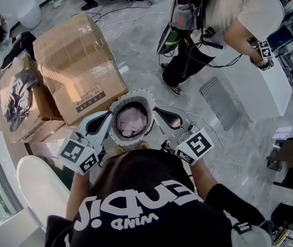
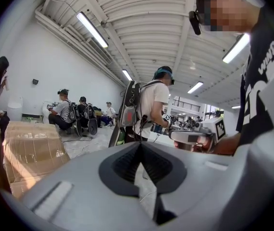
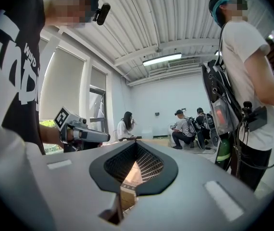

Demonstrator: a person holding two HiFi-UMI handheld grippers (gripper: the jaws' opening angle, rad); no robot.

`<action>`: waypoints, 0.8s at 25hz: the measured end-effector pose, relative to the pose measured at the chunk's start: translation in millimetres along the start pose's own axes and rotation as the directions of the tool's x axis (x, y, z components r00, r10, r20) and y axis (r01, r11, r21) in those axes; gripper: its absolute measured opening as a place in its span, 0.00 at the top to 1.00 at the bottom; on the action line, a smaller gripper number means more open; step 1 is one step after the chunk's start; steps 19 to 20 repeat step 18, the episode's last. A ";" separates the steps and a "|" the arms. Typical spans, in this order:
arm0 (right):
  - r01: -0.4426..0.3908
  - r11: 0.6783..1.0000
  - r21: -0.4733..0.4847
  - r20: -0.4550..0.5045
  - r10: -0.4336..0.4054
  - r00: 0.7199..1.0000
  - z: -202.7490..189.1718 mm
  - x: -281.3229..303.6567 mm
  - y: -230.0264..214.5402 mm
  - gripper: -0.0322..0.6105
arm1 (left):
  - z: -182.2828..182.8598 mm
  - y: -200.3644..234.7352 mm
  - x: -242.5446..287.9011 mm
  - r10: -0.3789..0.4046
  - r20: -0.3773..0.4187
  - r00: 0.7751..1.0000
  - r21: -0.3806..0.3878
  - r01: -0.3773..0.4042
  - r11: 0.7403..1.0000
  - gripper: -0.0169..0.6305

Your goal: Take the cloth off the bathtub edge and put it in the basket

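Observation:
A pink cloth [image 1: 131, 121] lies crumpled inside a round white basket [image 1: 136, 93] on the floor, straight ahead of me in the head view. My left gripper [image 1: 107, 118] points at the basket's left rim, and my right gripper [image 1: 158, 110] points at its right rim. Both are shut with nothing between the pads. In the left gripper view the jaws [image 2: 140, 143] meet at the tip, and the right gripper [image 2: 194, 136] shows beyond them. In the right gripper view the jaws [image 3: 136, 142] are shut and empty too, with the left gripper [image 3: 79, 129] across from them.
Large cardboard boxes [image 1: 77, 68] stand to the left of the basket. A white rounded bathtub edge [image 1: 36, 181] is at lower left. A person with a backpack [image 1: 213, 19] stands at upper right by a metal grate [image 1: 219, 102]. Cables run over the floor.

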State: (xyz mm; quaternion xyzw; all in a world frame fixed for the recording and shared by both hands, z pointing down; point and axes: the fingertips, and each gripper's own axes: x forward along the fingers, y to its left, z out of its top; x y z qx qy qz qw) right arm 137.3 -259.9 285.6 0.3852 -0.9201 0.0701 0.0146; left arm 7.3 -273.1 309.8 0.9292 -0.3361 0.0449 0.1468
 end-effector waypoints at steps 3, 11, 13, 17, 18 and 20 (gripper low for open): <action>0.004 1.000 -0.004 -0.001 -0.004 1.000 0.7 -1.0 1.3 0.94 | 1.2 0.3 -1.3 0.005 0.002 1.000 -0.001 -0.005 1.000 0.98; -0.001 1.000 -0.001 -0.002 0.001 1.000 1.7 3.2 3.7 0.94 | 0.7 2.6 -1.5 0.016 -0.001 1.000 -0.026 -0.016 1.000 0.98; -0.004 1.000 -0.002 -0.002 0.004 1.000 2.6 3.1 5.6 0.94 | 1.5 1.2 -2.2 0.017 0.001 1.000 -0.031 -0.017 0.999 0.98; -0.005 1.000 0.005 0.006 0.005 1.000 4.2 0.8 8.8 0.94 | 0.6 -3.7 -3.6 0.016 0.000 1.000 -0.027 -0.016 1.000 0.98; -0.005 1.000 0.008 0.009 0.005 1.000 4.7 0.4 9.7 0.94 | 0.3 -4.8 -4.2 0.017 -0.001 1.000 -0.025 -0.017 1.000 0.98; -0.005 1.000 0.008 0.009 0.005 1.000 4.7 0.4 9.7 0.94 | 0.3 -4.8 -4.2 0.017 -0.001 1.000 -0.025 -0.017 1.000 0.98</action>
